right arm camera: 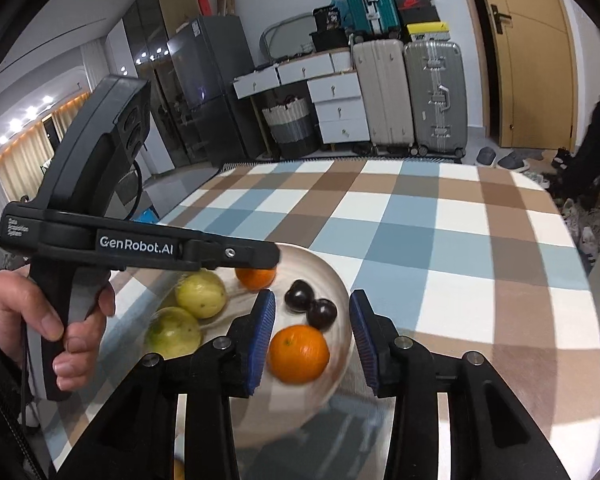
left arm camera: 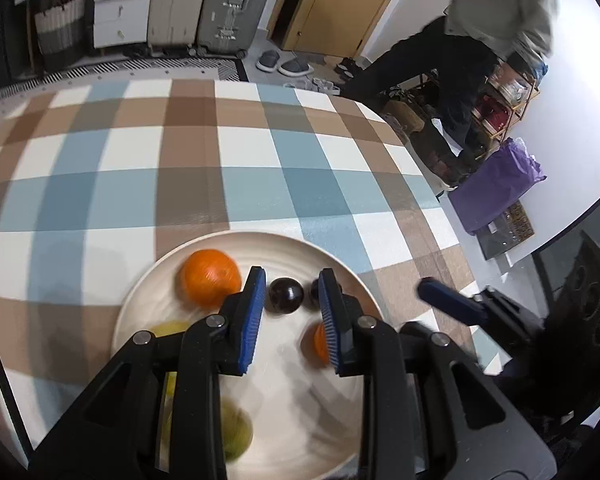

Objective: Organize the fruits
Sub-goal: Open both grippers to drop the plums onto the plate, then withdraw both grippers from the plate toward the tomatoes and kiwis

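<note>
Right wrist view looks down over a pale plate (right arm camera: 342, 292) on the checked table (right arm camera: 460, 240), and the right gripper (right arm camera: 313, 340) stands with its blue pads narrowly parted and nothing between them pressed; an orange (right arm camera: 299, 354) lies directly ahead of and below the gap, close to the left pad, near the plate's edge nearest the camera. Just beyond that orange sit two dark plums (right arm camera: 312, 307), touching one another, and farther off, to the gripper's left, a second orange (right arm camera: 256, 278) and two yellow-green fruits (right arm camera: 188, 312). The left gripper (left arm camera: 292, 320), held by a hand (right arm camera: 52, 320) at the far side of the plate, also shows a narrow gap with nothing clamped; in its own view one plum (left arm camera: 286, 295) lies straight ahead between its pads' tips, the larger orange (left arm camera: 210, 278) just to its left. Judging by this, the right gripper is the nearer one to the near orange, which is round with no long axis to align to, so a straight descent should do; the jaws may need to widen first.
</note>
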Tool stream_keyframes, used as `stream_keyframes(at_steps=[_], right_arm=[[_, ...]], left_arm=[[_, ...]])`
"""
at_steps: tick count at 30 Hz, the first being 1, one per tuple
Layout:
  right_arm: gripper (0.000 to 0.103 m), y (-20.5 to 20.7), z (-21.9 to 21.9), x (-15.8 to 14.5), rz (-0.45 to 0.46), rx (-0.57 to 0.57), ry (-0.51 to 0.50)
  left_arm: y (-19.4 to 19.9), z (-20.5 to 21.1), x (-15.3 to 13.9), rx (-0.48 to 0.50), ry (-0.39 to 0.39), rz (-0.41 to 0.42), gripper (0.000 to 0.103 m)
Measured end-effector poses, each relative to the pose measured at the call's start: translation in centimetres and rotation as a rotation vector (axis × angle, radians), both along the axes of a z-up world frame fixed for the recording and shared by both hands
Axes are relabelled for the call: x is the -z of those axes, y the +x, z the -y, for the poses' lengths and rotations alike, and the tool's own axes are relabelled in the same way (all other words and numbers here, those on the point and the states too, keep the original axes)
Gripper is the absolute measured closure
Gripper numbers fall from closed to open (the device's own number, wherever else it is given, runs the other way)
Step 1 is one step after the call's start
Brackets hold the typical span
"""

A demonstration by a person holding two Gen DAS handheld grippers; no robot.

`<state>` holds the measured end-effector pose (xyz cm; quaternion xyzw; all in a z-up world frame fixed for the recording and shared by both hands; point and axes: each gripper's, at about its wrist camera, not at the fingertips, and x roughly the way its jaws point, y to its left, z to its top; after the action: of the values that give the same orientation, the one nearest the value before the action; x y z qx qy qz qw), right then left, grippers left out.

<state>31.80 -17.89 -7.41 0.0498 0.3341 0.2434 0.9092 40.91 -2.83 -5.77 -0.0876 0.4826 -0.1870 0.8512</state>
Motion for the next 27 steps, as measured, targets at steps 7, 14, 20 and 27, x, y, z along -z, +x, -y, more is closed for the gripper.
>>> stream_keyframes(at_steps=[7, 14, 20, 27], right_arm=[[0.059, -4.3, 0.8, -3.4, 0.063, 0.028, 0.043], [0.054, -8.7, 0.3, -6.8, 0.131, 0.022, 0.083], [0.045, -11.9, -0.5, -8.4, 0.153, 0.017, 0.091], [0.021, -16.1, -1.3, -10.3, 0.2, 0.018, 0.123]], left_arm=[[-5.0, -1.1, -3.4, -0.036, 0.016, 0.076, 0.08], [-11.2, -1.4, -7.1, -0.068, 0.103, 0.191, 0.056], [-16.2, -1.7, -9.6, -0.088, 0.139, 0.264, 0.029], [-21.5, -2.7, -11.1, -0.152, 0.165, 0.317, 0.003]])
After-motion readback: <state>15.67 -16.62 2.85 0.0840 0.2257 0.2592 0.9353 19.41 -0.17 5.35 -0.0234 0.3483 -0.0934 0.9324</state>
